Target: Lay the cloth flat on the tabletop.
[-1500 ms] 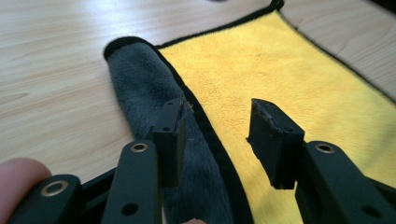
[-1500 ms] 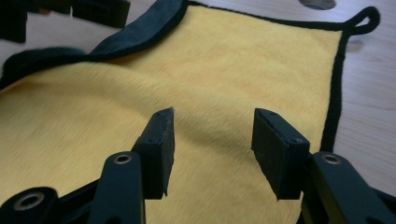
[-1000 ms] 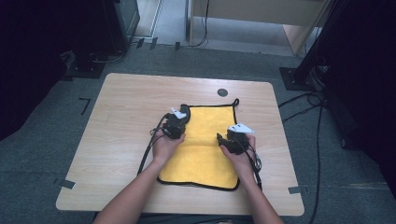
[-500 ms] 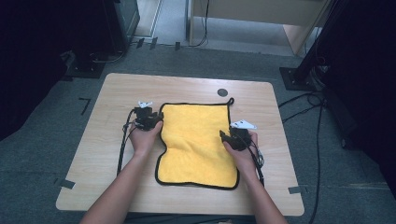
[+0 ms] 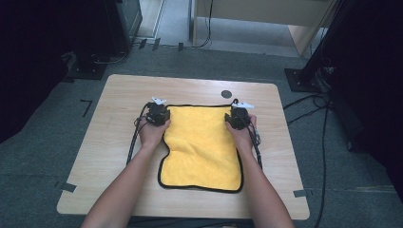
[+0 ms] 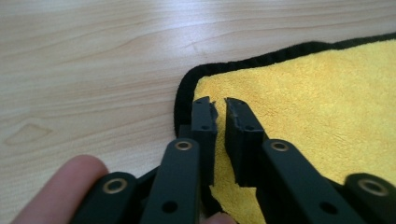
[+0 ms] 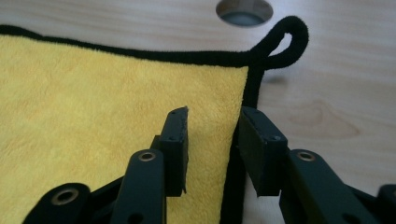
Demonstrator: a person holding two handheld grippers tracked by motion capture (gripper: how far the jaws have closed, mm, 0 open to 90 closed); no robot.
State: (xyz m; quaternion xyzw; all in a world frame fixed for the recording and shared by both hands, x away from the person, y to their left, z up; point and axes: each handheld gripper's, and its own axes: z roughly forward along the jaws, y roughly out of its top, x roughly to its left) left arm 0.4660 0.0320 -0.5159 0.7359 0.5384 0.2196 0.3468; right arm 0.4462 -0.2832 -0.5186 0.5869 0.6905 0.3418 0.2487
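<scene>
While the yellow towel (image 5: 202, 147) lies spread flat on the middle of the surface (image 5: 119, 95), the high view shows one hand at each of its far corners. The left tongs (image 5: 158, 113) are at the far left corner and the right tongs (image 5: 237, 116) at the far right one, just by the round hole (image 5: 226, 94) in the surface. Taking both corners at once looks like the start of a fold or lift of that far edge, judging by the matched placing.

From the left gripper view, the left tongs have just been closing and stand nearly together, with a sliver of gap at the tips. They sit right at the rounded corner of the black hem (image 6: 184, 88). Yellow pile rises between the jaws lower down, so they appear to pinch the towel's edge – low enough to catch the cloth without scraping the wood.

From the right gripper view, the right tongs have just been closing too, yet their jaws stand clearly apart and straddle the towel's right-hand edge. One jaw is over the yellow pile and the other over bare wood, with the hem between them and not yet pressed. They are set just short of the hanging loop (image 7: 285, 39) – likely so the grip lands on the corner itself, not on the loop.
</scene>
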